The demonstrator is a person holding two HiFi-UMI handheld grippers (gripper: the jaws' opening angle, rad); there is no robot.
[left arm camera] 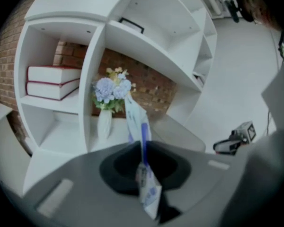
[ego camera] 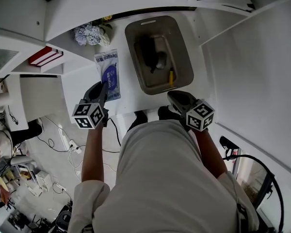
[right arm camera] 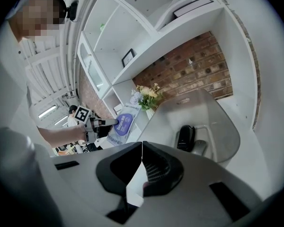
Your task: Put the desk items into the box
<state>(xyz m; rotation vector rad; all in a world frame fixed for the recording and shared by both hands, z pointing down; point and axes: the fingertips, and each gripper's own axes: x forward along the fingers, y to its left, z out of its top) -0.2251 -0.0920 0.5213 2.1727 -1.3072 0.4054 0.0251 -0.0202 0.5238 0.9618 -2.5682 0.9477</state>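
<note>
My left gripper (ego camera: 101,88) is shut on the near edge of a white and blue packet (ego camera: 108,74), holding it above the white desk to the left of the box. In the left gripper view the packet (left arm camera: 142,141) stands edge-on between the jaws. The grey box (ego camera: 182,42) lies on the desk ahead and holds a black item (ego camera: 147,52), a grey mouse (ego camera: 161,58) and a small yellow thing (ego camera: 170,76). My right gripper (ego camera: 174,97) hovers at the box's near edge, its jaws closed with nothing between them. From the right gripper view the box (right arm camera: 217,122) lies just ahead, the packet (right arm camera: 122,125) to its left.
A vase of pale blue flowers (ego camera: 89,34) stands in the shelf corner left of the box. Red-edged books (ego camera: 46,56) lie on a shelf further left. White shelf walls (ego camera: 242,47) rise right of the box. Cables trail on the floor (ego camera: 63,142) below the desk.
</note>
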